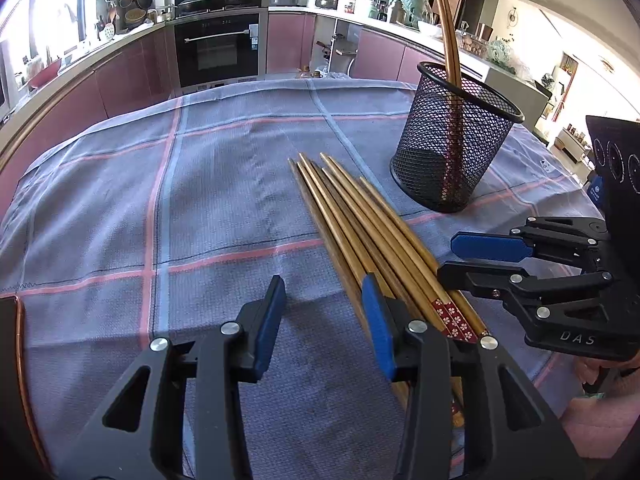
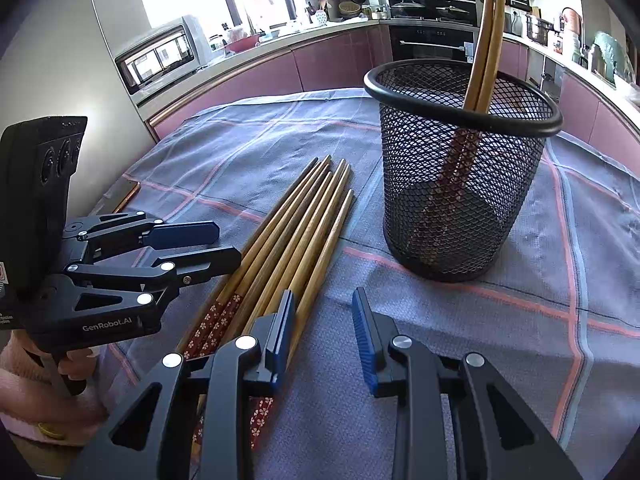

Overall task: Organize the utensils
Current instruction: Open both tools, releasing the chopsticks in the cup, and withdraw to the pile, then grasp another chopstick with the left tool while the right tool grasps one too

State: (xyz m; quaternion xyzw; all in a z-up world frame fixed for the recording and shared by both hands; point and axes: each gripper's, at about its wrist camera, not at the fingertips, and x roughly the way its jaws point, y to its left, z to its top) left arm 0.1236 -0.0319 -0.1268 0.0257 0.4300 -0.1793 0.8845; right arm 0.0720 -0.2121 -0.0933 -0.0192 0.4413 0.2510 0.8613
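Observation:
Several wooden chopsticks [image 1: 372,232] with red flowered ends lie in a bundle on the checked cloth; they also show in the right wrist view [image 2: 296,236]. A black mesh cup [image 1: 456,140] stands upright behind them with two chopsticks [image 1: 448,36] in it; the cup shows in the right wrist view [image 2: 460,176] too. My left gripper [image 1: 326,308] is open and empty, its right finger beside the bundle. My right gripper [image 2: 324,320] is open and empty, low over the cloth just right of the bundle. Each gripper shows in the other's view [image 1: 464,256] [image 2: 224,246].
The blue-grey checked cloth [image 1: 160,200] covers the table. Pink kitchen cabinets [image 1: 120,76], an oven [image 1: 218,50] and a crowded counter lie beyond the table's far edge. A microwave [image 2: 160,56] stands at the left in the right wrist view.

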